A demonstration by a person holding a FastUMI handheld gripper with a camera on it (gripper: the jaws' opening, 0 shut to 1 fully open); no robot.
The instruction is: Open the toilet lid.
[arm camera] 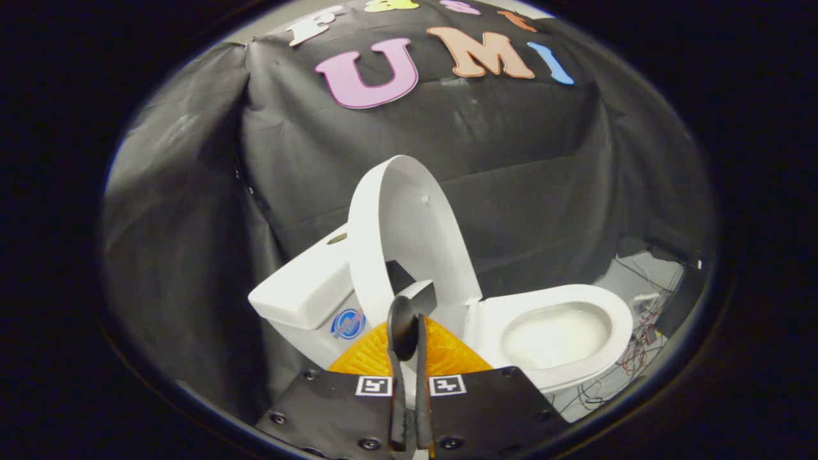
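Gripper view looks along the hand-held gripper (pixel 409 332), whose two fingers lie pressed together with nothing visibly caught between them; their tips sit just in front of the lower edge of the raised lid (pixel 409 223). Whether the tips touch the lid I cannot tell. The lid stands nearly upright on its hinge, its inner face turned toward the bowl (pixel 556 335), with the tank (pixel 307 291) behind and beside it. The seat ring seems to be raised with the lid, since the bowl's bare rim shows, but I cannot be sure.

Judging from this, the lift is all but done. To finish well, the push should stay low and gentle near the lid's edge, easing it back until it leans on the tank and rests past its balance point. Withdrawing straight back afterwards, without hooking the edge, would keep it from tipping forward and dropping shut.
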